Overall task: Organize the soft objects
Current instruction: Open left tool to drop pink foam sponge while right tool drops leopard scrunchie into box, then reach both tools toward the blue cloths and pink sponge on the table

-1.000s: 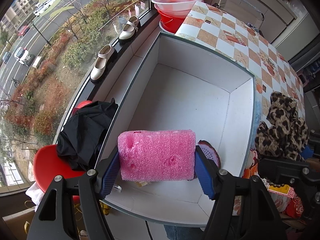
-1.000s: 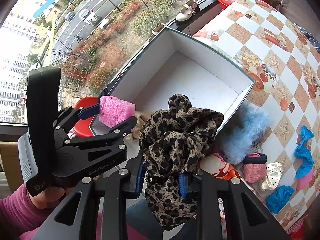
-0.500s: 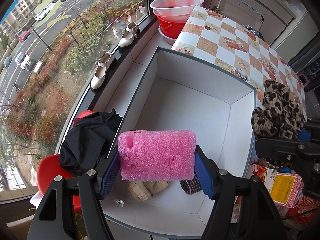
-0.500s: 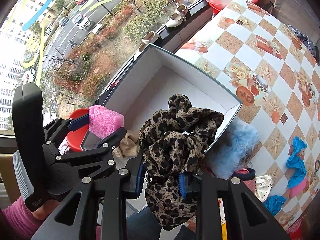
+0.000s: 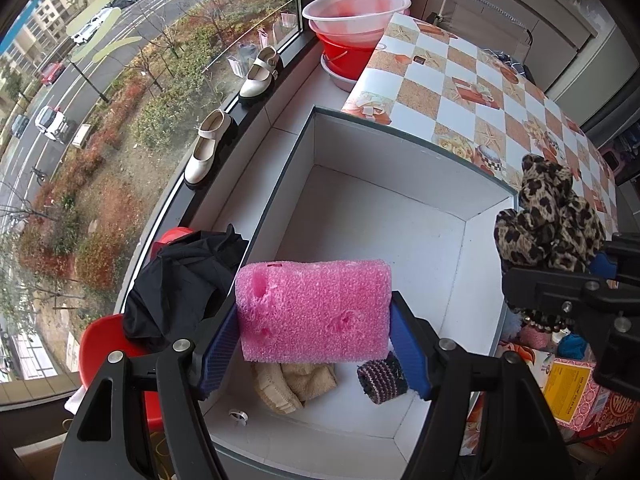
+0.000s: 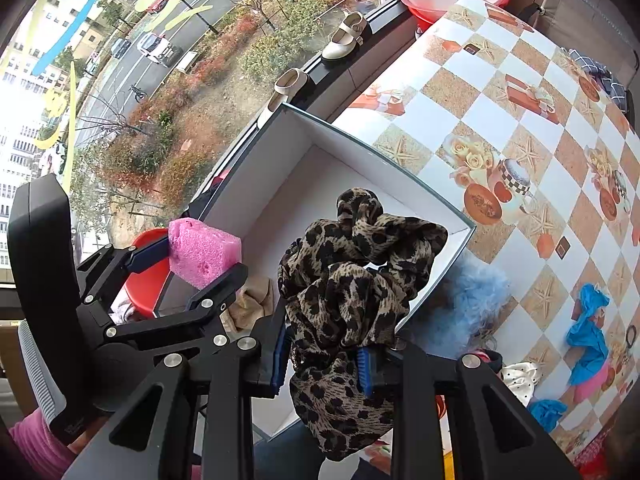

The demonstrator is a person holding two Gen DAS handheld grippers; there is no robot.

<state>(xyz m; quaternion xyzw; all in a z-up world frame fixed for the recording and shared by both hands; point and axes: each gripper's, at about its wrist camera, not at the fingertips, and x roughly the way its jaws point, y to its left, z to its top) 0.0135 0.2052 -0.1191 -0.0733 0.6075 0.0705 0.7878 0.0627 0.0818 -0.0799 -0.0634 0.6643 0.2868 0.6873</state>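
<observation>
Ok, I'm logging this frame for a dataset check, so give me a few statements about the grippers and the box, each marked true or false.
1. The left gripper is shut on the pink foam. True.
2. The right gripper is open, holding nothing. False: it is shut on the leopard scrunchie.
3. The white box has nothing in it. False: beige cloth and a knitted band lie inside.
4. The foam hangs above the box. True.
5. Two shoes stand inside the box. False: they stand on the window ledge.

cream shoes (image 5: 208,147) on the windowsill, stacked basins (image 5: 356,20) beyond, checkered tablecloth (image 6: 520,120).
</observation>
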